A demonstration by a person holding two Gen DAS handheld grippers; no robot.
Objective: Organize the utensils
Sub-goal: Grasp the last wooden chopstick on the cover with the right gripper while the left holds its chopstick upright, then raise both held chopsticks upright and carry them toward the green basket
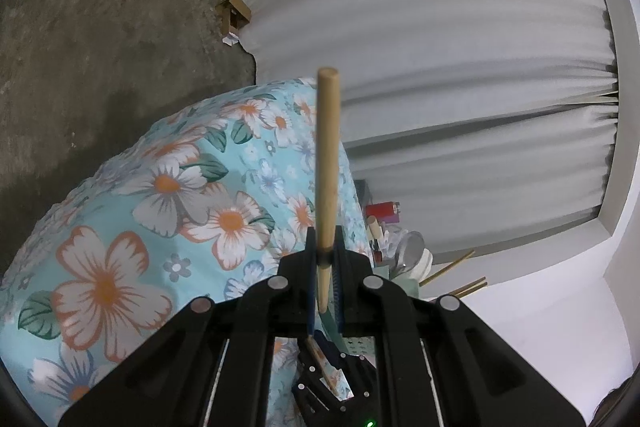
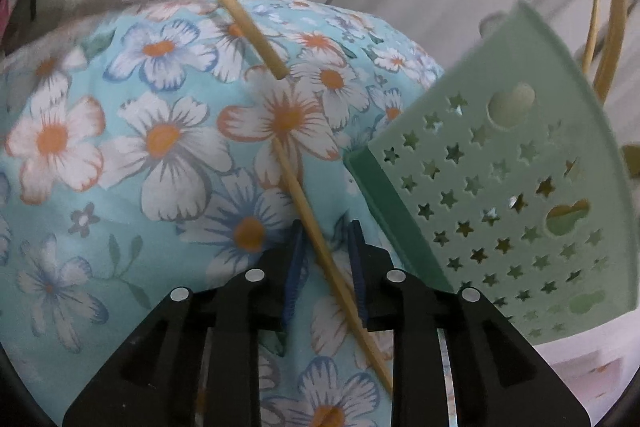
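Our left gripper (image 1: 325, 259) clamped on a chopstick (image 1: 327, 163), our right gripper (image 2: 328, 259) part-open around another chopstick (image 2: 320, 247) on the floral cloth (image 2: 160, 147), green basket (image 2: 520, 187) beside

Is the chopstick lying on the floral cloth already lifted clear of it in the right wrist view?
No: the chopstick lies flat on the floral cloth, passing between the right gripper's jaws, which stand apart around it.

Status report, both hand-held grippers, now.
Left hand-held gripper shut on a chopstick. Right hand-held gripper open astride a second chopstick on the floral cloth. Green star-holed basket close right.
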